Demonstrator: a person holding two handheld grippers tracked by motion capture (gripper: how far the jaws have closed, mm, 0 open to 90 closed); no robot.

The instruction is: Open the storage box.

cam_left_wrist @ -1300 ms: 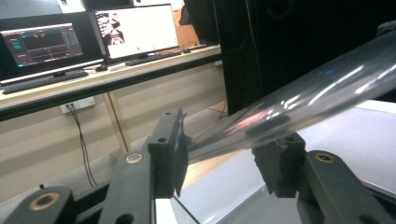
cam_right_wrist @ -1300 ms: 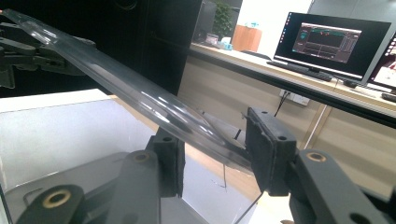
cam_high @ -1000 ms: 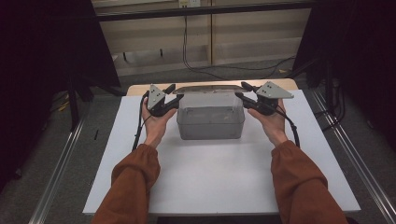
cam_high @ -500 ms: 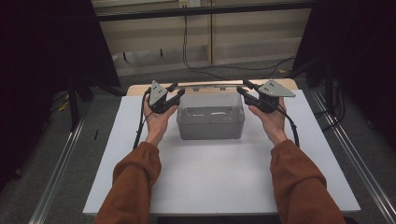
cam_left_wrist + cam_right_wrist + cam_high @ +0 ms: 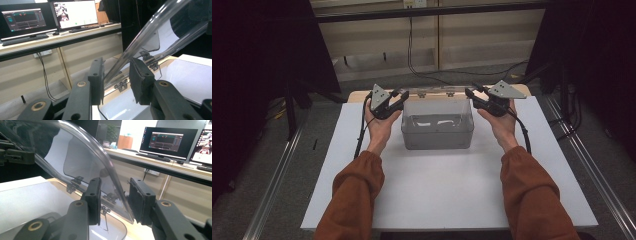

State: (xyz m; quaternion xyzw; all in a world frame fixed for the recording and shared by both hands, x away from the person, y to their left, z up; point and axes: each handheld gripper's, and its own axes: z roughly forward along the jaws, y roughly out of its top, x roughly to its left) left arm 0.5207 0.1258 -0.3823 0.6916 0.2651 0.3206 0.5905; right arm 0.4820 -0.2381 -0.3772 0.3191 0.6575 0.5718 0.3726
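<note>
Holding the clear lid [image 5: 150, 27] half open, the left gripper [image 5: 388, 104] and right gripper [image 5: 486, 100] straddle its edge unclamped. The box [image 5: 438, 131] sits at the worktop's [image 5: 442, 190] twelve o'clock.

Dim high view with black margins, gripper views brighter but soft, glare perhaps streaking the clear lid [image 5: 82, 152].

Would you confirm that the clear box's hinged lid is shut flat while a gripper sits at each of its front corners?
Not quite: the lid is raised, tilted up on its hinges, as both gripper views show. The rest holds: the left gripper and right gripper sit at the lid's two corners above the clear box, the lid's edge lying between each one's jaws.
</note>
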